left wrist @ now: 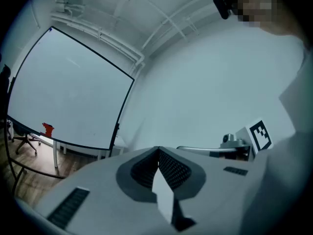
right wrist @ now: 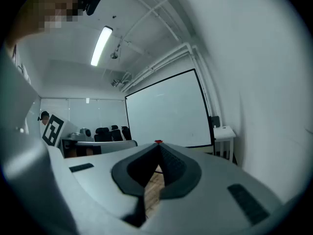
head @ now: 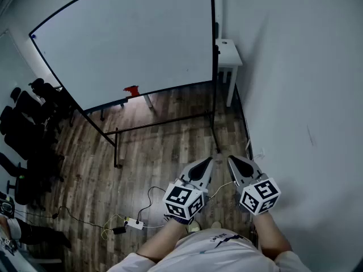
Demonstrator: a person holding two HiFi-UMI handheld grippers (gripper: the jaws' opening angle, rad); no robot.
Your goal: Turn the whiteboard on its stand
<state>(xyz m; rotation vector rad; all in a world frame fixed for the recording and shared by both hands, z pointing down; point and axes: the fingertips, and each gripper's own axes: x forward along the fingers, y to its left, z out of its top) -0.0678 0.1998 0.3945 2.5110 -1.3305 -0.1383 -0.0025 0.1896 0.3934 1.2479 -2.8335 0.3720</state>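
Note:
A large whiteboard [head: 130, 41] with a black frame hangs on a black floor stand [head: 164, 123] ahead of me; it also shows in the left gripper view [left wrist: 63, 102] and the right gripper view [right wrist: 166, 111]. A small red thing [head: 131, 90] sits on its lower edge. My left gripper [head: 207, 162] and right gripper [head: 231, 161] hover side by side above the wood floor, well short of the board. Both are shut with the tips meeting and nothing between them.
A white side table [head: 228, 55] stands by the wall at the board's right edge. Black office chairs [head: 28, 123] line the left. A power strip and cables [head: 133, 222] lie on the floor near my feet. The white wall [head: 306, 84] runs close on the right.

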